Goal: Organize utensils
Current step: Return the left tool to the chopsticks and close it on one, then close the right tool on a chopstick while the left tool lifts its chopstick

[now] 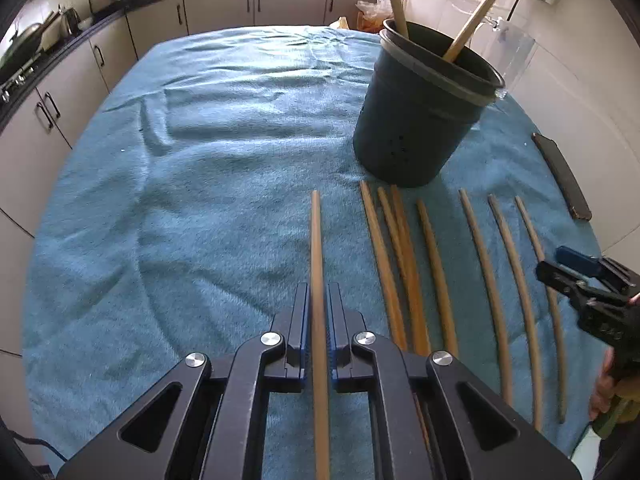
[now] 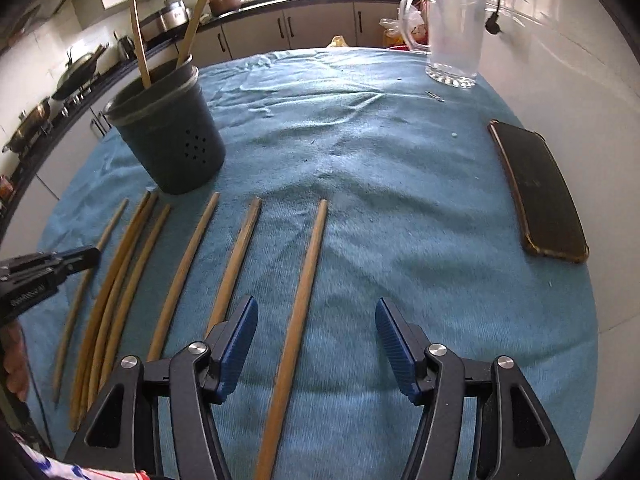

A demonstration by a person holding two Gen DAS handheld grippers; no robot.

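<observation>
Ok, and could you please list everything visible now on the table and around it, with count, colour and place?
towel: one, blue, covering the table
holder: one, dark, on the towel
standing chopsticks: two, tan, in the holder
loose chopsticks: seven, tan, lying in front of the holder
phone: one, black, at the towel's right edge
jug: one, clear, far right
cabinets: several, beige, behind the table
left gripper: black, shut on an eighth chopstick
right gripper: black, open over the rightmost chopstick
</observation>
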